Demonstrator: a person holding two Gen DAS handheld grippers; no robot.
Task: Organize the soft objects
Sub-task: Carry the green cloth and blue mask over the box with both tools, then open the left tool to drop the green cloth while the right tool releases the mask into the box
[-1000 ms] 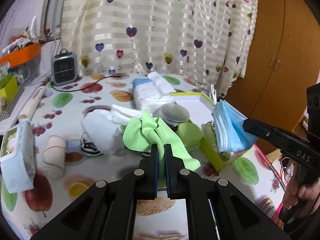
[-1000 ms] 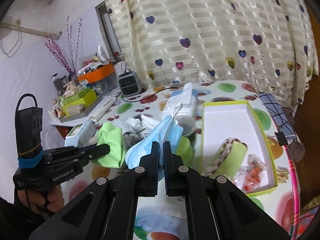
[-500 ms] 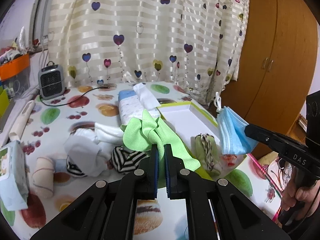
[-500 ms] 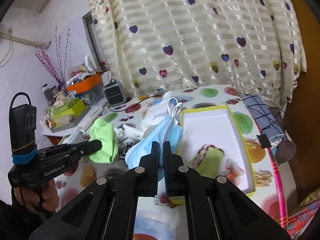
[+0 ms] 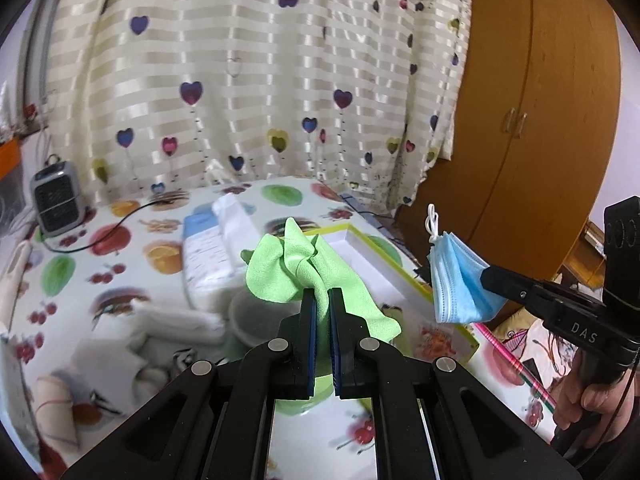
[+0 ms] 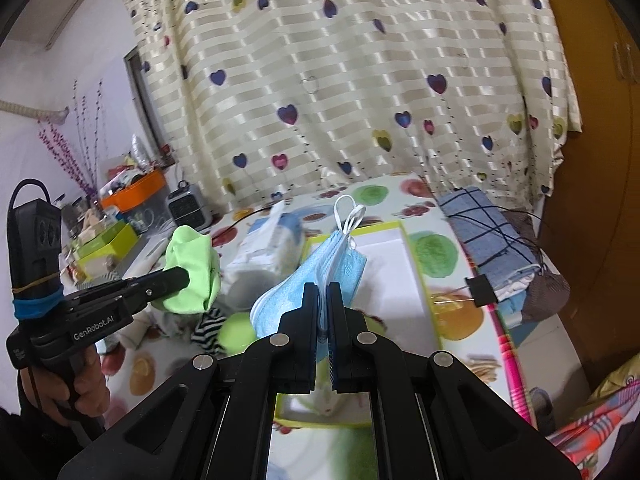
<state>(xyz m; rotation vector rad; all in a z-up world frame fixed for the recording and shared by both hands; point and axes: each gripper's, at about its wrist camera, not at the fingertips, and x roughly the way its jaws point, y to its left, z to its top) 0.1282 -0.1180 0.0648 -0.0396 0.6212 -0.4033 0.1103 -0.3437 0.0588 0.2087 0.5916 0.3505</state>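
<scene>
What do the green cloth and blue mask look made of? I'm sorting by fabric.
Crumpled green cloth: probably matte microfibre, judging by its soft rounded folds. Pleated blue face mask: likely nonwoven, with thin layered edges and white elastic loops.

A cream striped curtain (image 5: 256,92) dotted with coloured hearts hangs across the back of the room. To its right stands a brown wooden wardrobe (image 5: 532,120) with two small handles. The desk (image 5: 120,248) wears a white cloth printed with fruit. At the far left, a pale wall (image 6: 52,92) carries a white pipe, with a window frame (image 6: 138,92) beside the curtain. A purple twig decoration (image 6: 68,148) rises by a cluttered shelf.
</scene>
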